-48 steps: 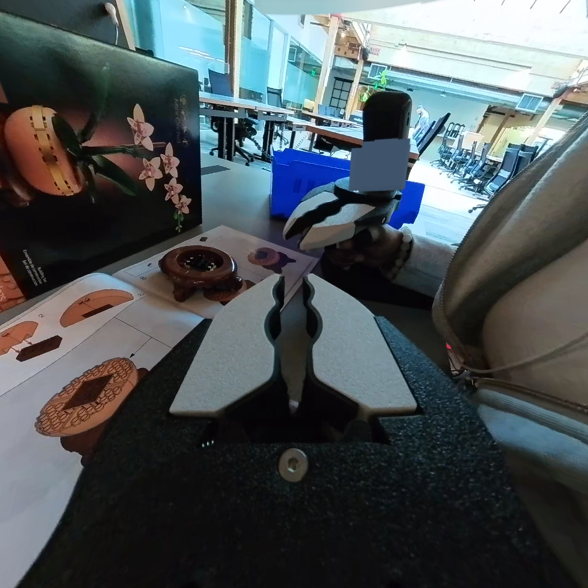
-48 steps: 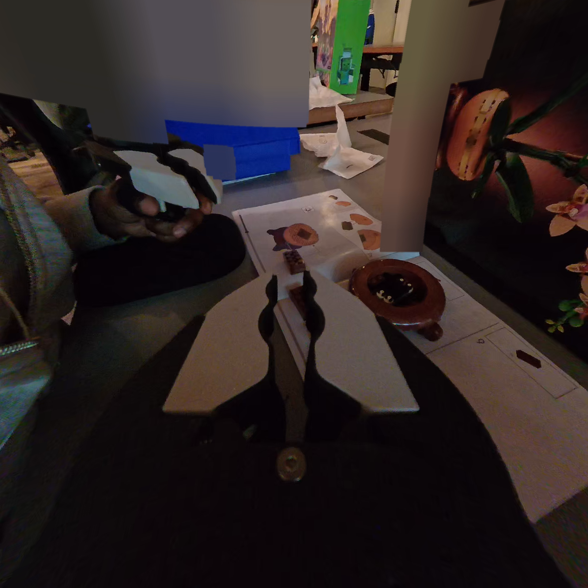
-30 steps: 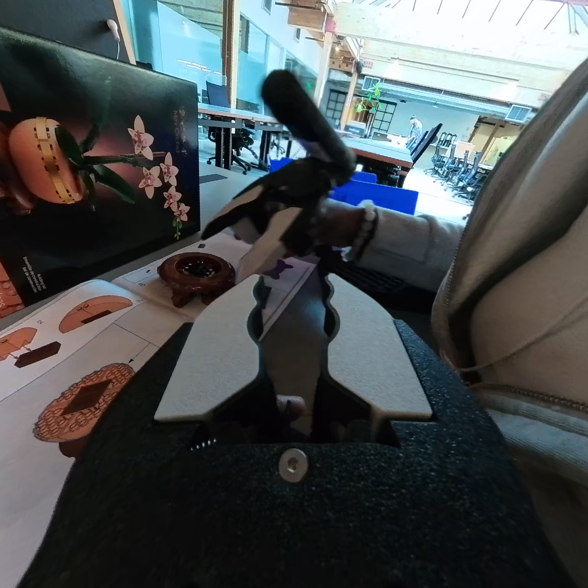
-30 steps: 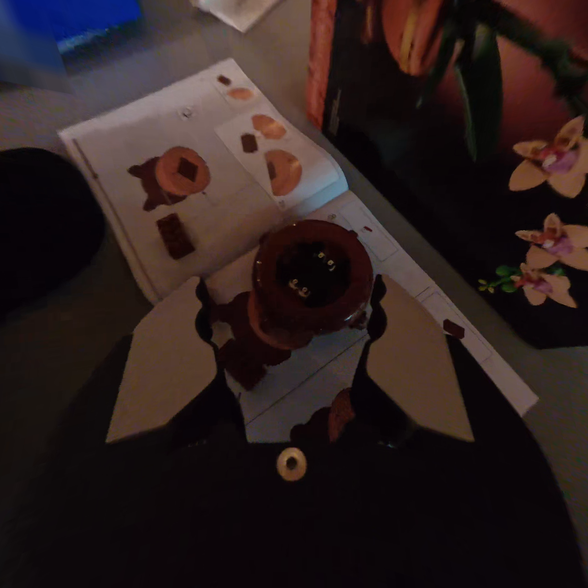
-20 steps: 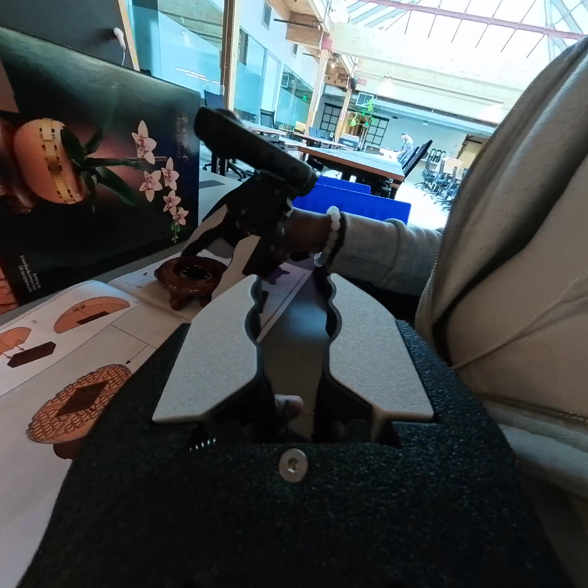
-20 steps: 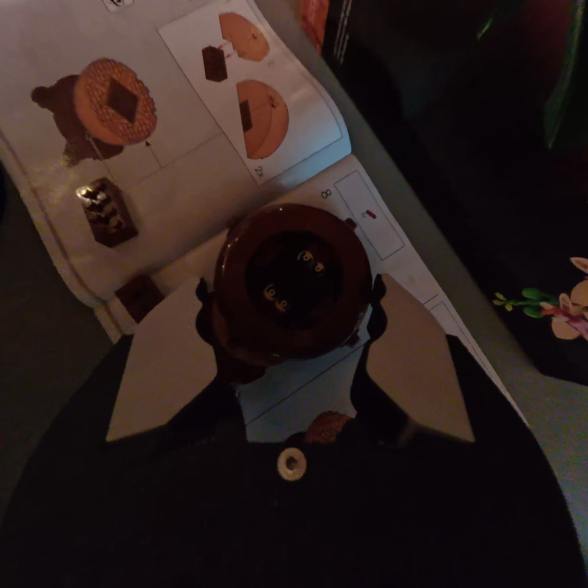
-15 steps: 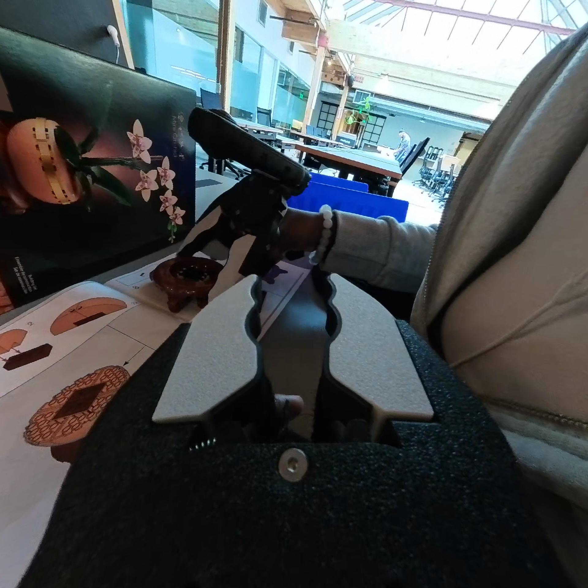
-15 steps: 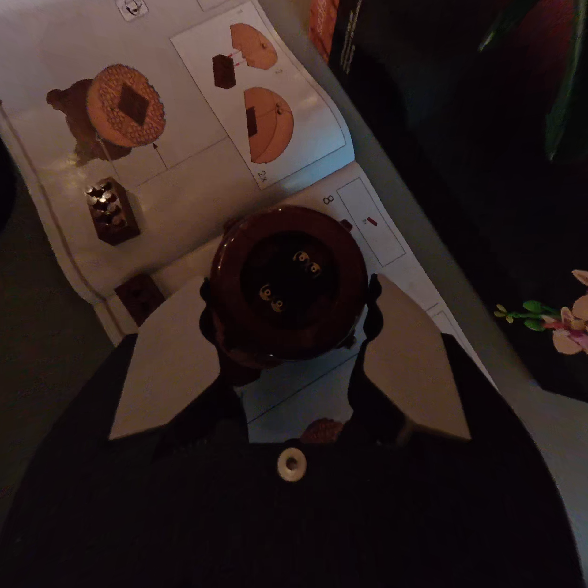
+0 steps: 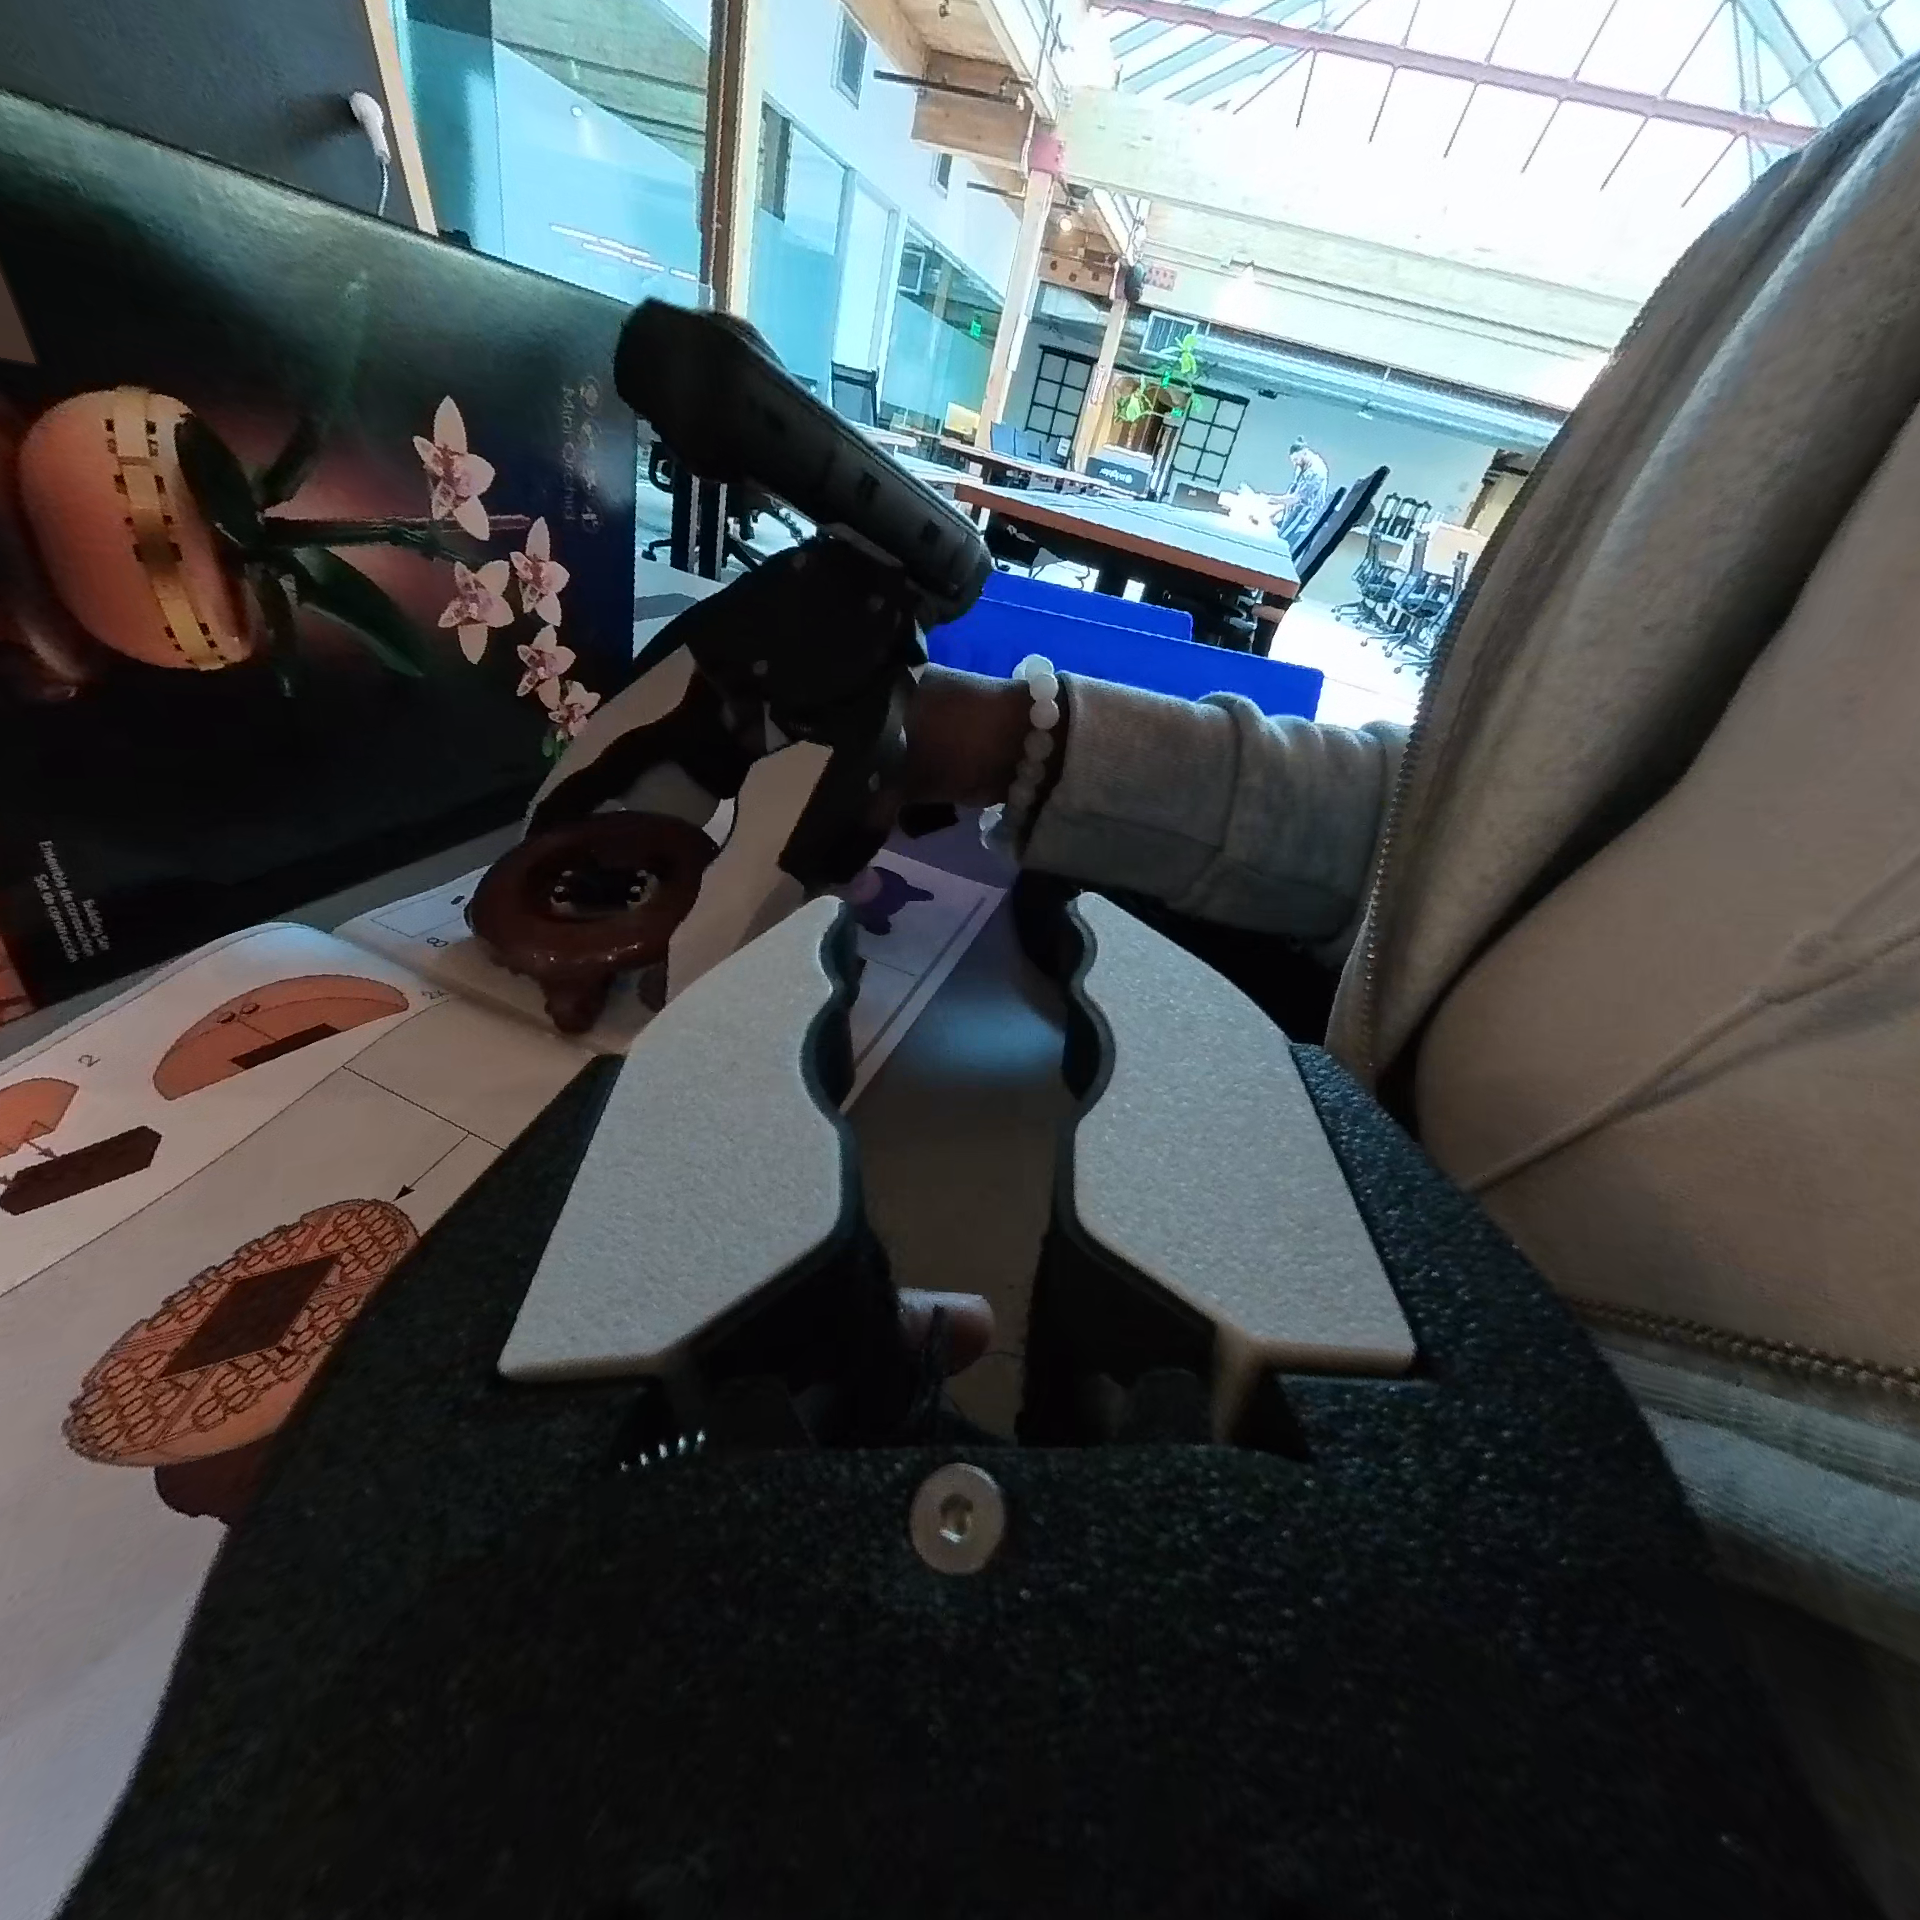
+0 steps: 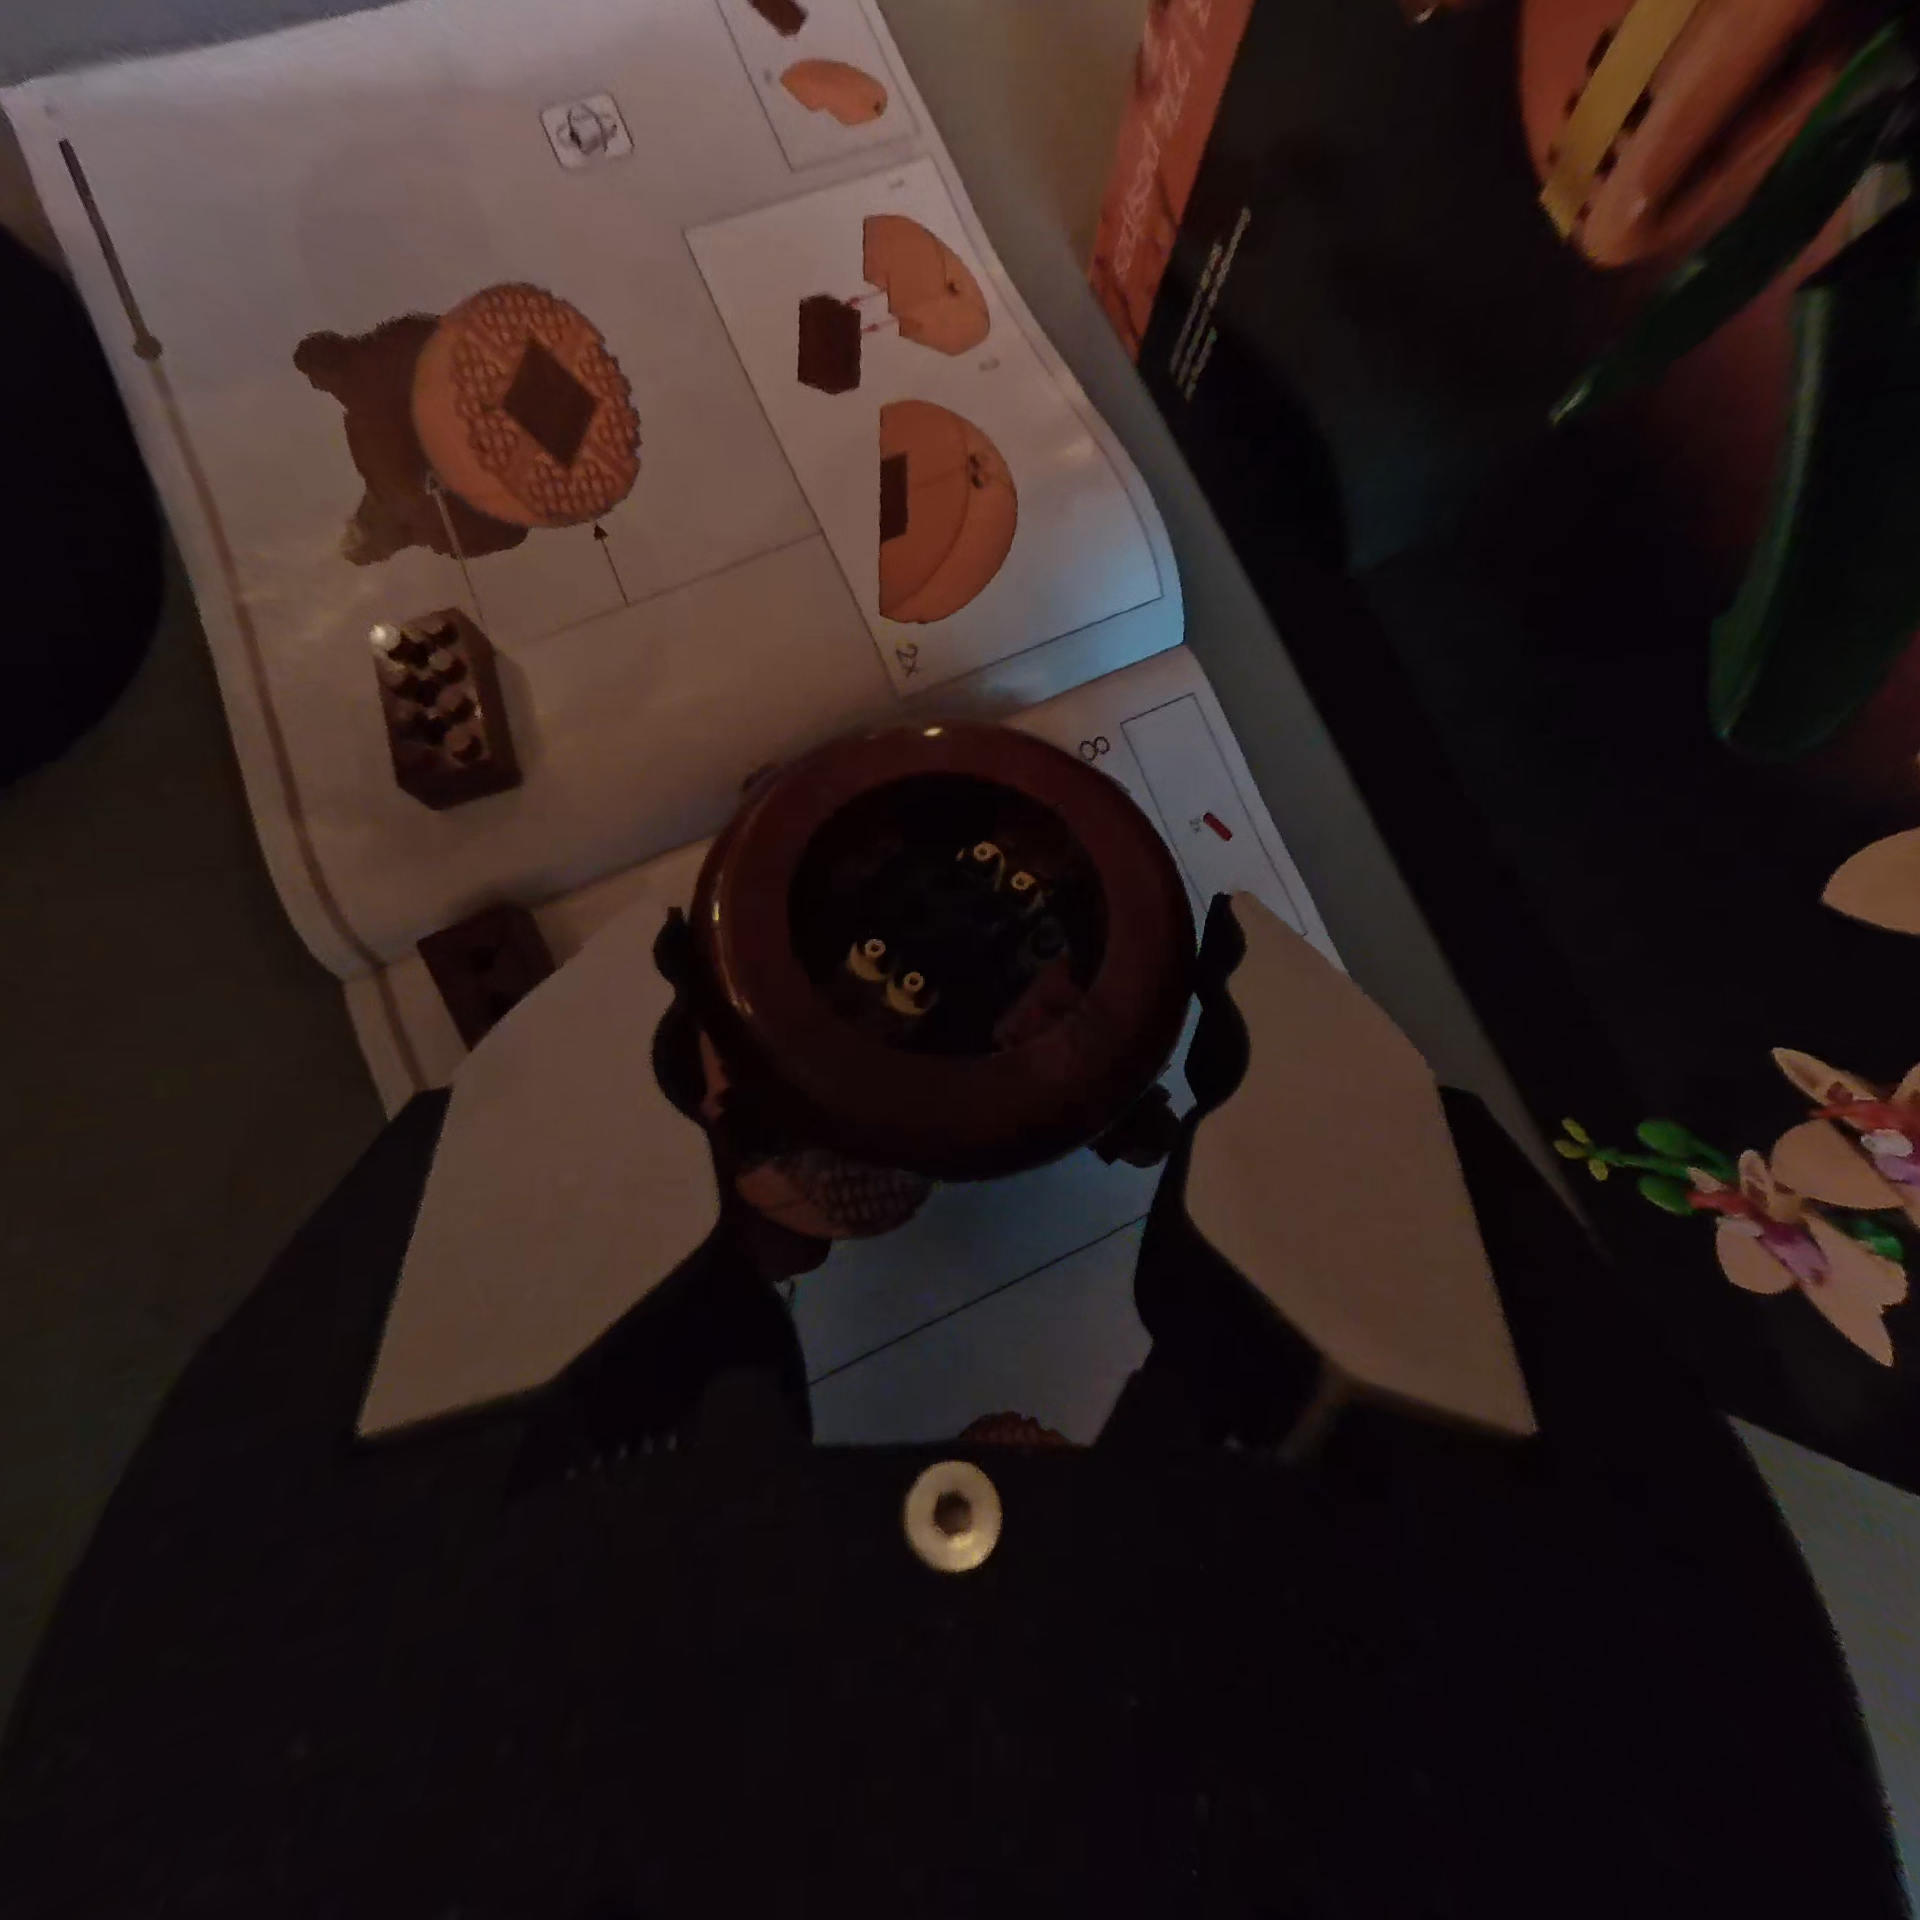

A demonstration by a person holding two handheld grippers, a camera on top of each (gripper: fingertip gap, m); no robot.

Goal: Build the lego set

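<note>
Right tongs (image 10: 940, 997) straddle brown ring base (image 10: 940, 935); booklet (image 10: 644, 582) beneath.

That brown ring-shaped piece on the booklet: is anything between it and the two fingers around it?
In the right wrist view, the brown ring stands between the right gripper's open fingers; any gap at the pads is too dark to judge.

Open office hall: glazed roof (image 9: 1455, 62) admitting daylight, timber posts (image 9: 1023, 301), glass partitions (image 9: 582, 208), long desks (image 9: 1122, 530), black chairs (image 9: 1340, 540).

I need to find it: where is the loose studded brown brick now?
In the right wrist view, the brown brick lies on the open instruction booklet, left of the round brown base.
</note>
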